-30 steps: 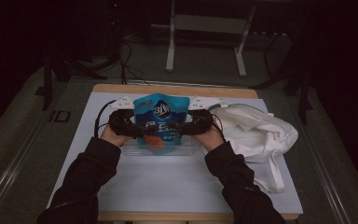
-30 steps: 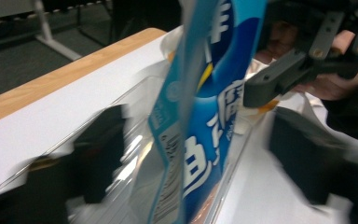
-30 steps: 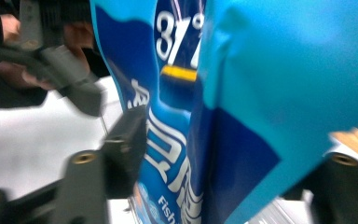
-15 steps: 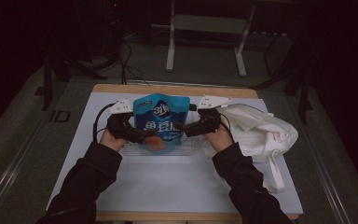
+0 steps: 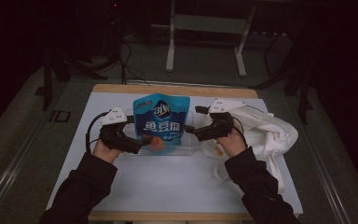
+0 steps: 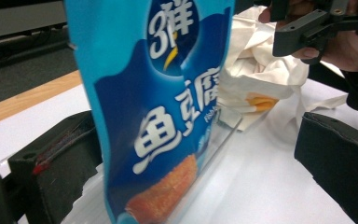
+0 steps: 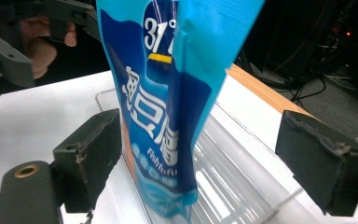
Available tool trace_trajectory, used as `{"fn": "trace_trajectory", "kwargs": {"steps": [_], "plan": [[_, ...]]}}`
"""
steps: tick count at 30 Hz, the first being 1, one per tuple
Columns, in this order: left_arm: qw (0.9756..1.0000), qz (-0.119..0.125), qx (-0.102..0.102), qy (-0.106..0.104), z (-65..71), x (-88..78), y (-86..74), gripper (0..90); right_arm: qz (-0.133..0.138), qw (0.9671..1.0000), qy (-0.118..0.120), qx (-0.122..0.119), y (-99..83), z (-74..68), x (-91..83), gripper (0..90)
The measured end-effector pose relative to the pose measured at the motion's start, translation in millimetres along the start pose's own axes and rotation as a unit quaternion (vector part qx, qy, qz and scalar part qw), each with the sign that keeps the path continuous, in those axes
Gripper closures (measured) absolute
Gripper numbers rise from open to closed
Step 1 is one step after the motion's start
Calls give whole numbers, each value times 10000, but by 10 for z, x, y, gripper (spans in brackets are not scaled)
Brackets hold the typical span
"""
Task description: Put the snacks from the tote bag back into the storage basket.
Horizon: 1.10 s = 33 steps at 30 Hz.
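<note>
A blue snack pouch point(image 5: 161, 122) with white lettering stands upright in a clear plastic tray point(image 5: 188, 148) at the middle of the white table point(image 5: 168, 186). My left gripper point(image 5: 139, 145) sits at the pouch's lower left, open. In the left gripper view the pouch point(image 6: 168, 116) rises between the wide-apart jaws, close against the left one. My right gripper point(image 5: 190, 130) is at the pouch's right edge, open. In the right gripper view the pouch point(image 7: 168, 107) stands between the spread jaws, nearer the left one, over the ribbed tray point(image 7: 242, 186).
A crumpled white cloth bag point(image 5: 265, 133) lies on the table's right side, just behind my right hand, and in the left gripper view point(image 6: 261, 70). The table's wooden edge point(image 5: 177, 88) runs along the back. Dark floor, cables and a stand lie beyond.
The pouch has come up from a tilt to standing upright in the tray. Both grippers have drawn slightly outward from its sides, the right one more.
</note>
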State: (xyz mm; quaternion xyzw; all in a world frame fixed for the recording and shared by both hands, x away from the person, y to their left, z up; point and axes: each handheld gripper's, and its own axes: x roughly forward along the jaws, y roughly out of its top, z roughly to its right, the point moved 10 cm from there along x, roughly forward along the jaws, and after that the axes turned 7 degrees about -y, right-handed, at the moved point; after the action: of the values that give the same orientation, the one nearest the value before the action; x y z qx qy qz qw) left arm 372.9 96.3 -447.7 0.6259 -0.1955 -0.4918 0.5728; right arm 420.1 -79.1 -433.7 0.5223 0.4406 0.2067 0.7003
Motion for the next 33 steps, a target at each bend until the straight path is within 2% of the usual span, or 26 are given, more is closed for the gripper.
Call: {"fn": "trace_trajectory", "kwargs": {"steps": [3, 5, 6, 8, 10, 13, 16, 20, 23, 33], "plan": [[9999, 17, 54, 145, 57, -45, -11, 11, -2, 10000, -62, -15, -41, 8, -87, 144], [9992, 223, 159, 299, 106, -103, -2, 11, 7, 9999, -103, -12, -74, 5, -158, 145], [9990, 269, 134, 324, 128, -125, -7, 10, 7, 9999, -124, -10, -94, 5, -203, 145], [9990, 325, 100, 274, 180, -152, -24, 11, 61, 9999, -149, 19, -119, -1, -274, 146], [9991, 254, 131, 324, 238, -161, -69, 10, 42, 9998, -193, -6, -153, -9, -328, 146], [9994, 210, 126, 265, 321, -149, -133, 10, 21, 9997, -239, -71, -221, -33, -408, 146], [9995, 183, 161, 190, 408, -114, -188, 11, 22, 9997, -237, -96, -281, -67, -480, 146], [9996, 240, 148, -99, 558, -35, -215, 10, 69, 9996, -252, -74, -362, -127, -571, 145], [9992, 214, 237, -253, 661, 19, -222, 11, 58, 9995, -287, -120, -434, -163, -622, 144], [9962, 52, 441, -749, 996, 268, -257, 11, 74, 9994, -313, -110, -656, -252, -793, 144]]}}
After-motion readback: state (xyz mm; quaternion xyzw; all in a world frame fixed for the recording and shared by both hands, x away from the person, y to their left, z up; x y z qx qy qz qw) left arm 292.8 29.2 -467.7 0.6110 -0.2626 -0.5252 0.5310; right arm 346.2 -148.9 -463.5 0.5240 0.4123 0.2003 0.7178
